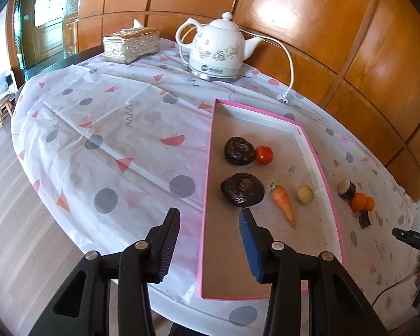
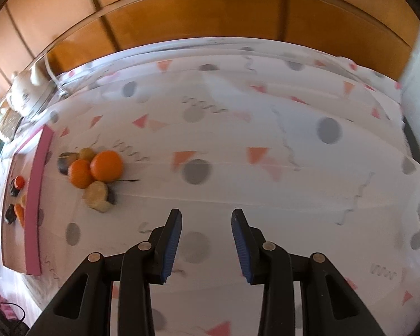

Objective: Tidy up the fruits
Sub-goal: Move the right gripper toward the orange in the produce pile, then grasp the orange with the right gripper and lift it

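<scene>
Pink-rimmed tray lies on the tabletop directly ahead of the left gripper, whose jaws stand apart with nothing between them. Inside it, just beyond the fingertips, sit two dark round fruits, a carrot, a small yellow fruit and a tomato. Right gripper: jaws apart, empty, over bare cloth. Ahead and to its left, two oranges and cut pieces cluster beside the tray.

The kettle base carries a printed label, too small to read.
</scene>
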A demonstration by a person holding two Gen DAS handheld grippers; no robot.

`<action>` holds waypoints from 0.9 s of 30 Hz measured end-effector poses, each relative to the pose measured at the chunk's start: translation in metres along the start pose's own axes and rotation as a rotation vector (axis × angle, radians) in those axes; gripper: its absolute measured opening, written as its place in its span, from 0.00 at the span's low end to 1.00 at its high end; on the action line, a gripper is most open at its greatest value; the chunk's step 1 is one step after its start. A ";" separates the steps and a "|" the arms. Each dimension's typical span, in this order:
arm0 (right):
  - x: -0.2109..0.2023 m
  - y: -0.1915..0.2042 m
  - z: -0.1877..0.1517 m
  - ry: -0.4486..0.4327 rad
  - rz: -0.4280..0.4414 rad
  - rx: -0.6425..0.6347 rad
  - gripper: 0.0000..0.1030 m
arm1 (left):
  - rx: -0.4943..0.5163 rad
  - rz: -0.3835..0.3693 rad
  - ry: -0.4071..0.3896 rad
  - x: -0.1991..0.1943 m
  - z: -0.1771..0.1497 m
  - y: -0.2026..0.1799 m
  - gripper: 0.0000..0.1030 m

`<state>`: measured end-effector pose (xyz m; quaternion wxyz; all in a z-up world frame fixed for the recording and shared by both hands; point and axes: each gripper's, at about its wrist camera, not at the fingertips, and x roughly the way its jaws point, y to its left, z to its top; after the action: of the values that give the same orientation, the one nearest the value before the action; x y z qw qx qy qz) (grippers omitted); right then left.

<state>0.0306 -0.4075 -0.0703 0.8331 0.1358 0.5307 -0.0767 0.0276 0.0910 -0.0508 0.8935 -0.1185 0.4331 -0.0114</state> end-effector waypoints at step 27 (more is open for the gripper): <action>0.060 0.128 0.047 0.048 0.062 -0.328 0.39 | -0.138 0.045 0.020 0.000 -0.004 0.038 0.45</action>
<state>0.1316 -0.2990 -0.0875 0.8331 0.0161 0.5515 0.0401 0.0210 0.1266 -0.0616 0.8787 -0.1700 0.4445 0.0376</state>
